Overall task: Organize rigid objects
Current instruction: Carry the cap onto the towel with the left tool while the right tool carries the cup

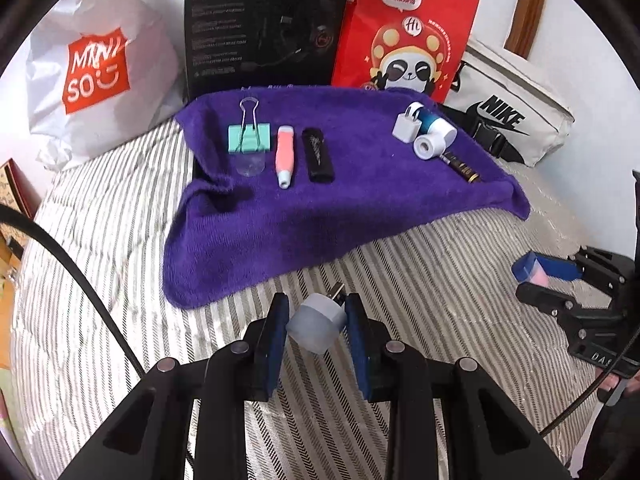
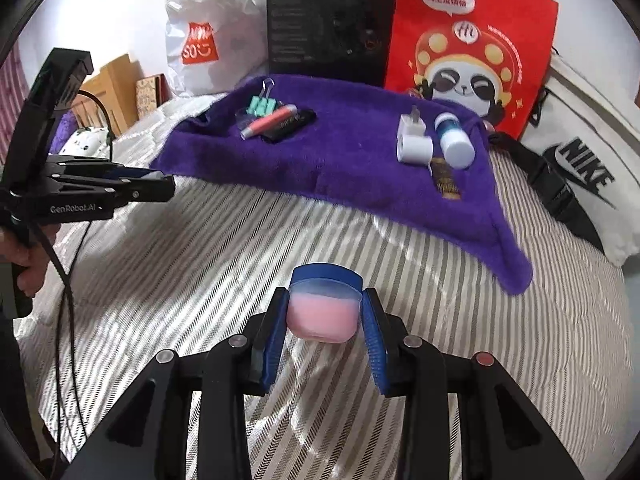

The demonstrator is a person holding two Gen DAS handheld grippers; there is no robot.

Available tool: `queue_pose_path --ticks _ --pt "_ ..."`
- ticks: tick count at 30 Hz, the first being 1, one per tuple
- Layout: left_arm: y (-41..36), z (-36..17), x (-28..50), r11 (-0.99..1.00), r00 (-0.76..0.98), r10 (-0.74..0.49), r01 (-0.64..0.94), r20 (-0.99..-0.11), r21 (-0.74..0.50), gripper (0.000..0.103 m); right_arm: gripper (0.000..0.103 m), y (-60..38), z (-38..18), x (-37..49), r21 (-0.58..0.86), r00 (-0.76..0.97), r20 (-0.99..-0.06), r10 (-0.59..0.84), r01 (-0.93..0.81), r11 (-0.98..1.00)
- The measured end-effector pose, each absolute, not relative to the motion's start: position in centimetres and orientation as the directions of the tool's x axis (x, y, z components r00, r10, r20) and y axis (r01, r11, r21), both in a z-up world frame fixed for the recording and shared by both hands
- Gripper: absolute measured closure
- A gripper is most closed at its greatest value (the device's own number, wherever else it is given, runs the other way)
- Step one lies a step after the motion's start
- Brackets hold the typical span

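My left gripper (image 1: 316,320) is shut on a small grey plug adapter (image 1: 318,326), prongs pointing away, above the striped bedding. My right gripper (image 2: 324,312) is shut on a little jar (image 2: 322,316) with pink contents and a blue lid. The left wrist view shows that jar (image 1: 525,269) at the right edge. A purple towel (image 1: 340,200) lies ahead. On its left sit a green binder clip (image 1: 248,136), a pink tube (image 1: 283,156) and a black stick (image 1: 317,155). On its right lie a white charger (image 1: 408,124), a blue-white bottle (image 1: 438,126), a white roll (image 1: 427,146) and a dark tube (image 1: 462,166).
Behind the towel stand a white shopping bag (image 1: 96,72), a black box (image 1: 264,24) and a red paper bag (image 1: 408,36). A white sports bag (image 1: 512,120) lies at the right. A cable (image 1: 80,288) crosses the striped bedding (image 1: 100,240) at the left.
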State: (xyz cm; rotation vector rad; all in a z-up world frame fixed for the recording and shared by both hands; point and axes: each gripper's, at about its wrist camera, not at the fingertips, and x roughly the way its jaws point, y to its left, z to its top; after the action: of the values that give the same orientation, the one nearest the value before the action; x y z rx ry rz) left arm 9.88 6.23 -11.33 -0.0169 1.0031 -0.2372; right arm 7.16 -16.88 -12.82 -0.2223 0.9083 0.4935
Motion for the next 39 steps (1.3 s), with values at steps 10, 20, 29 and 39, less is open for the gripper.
queue_pose_path --ticks 10,20,29,39 --pt "7.3 -7.9 13.0 0.977 0.545 -0.19 0.187 -0.817 -0.103 0.075 0.067 -18.3 -8.4 11.9 0.046 0.541 -0.767 0.345 -0.49 0.87" --pt "7.9 -4.8 19.1 0.978 0.566 -0.181 0.189 -0.804 -0.087 0.075 0.067 -18.8 -5.1 20.4 0.077 0.564 -0.746 0.355 -0.457 0.886" --pt "7.4 -5.2 23.6 0.973 0.57 -0.206 0.207 -0.795 -0.103 0.075 0.066 -17.6 -5.5 24.9 0.095 0.546 -0.748 0.379 -0.476 0.874" --pt "8.9 -8.5 24.5 0.977 0.519 -0.198 0.177 -0.831 -0.121 0.075 0.066 -17.9 -9.2 25.2 0.134 0.412 -0.817 0.404 -0.546 0.827"
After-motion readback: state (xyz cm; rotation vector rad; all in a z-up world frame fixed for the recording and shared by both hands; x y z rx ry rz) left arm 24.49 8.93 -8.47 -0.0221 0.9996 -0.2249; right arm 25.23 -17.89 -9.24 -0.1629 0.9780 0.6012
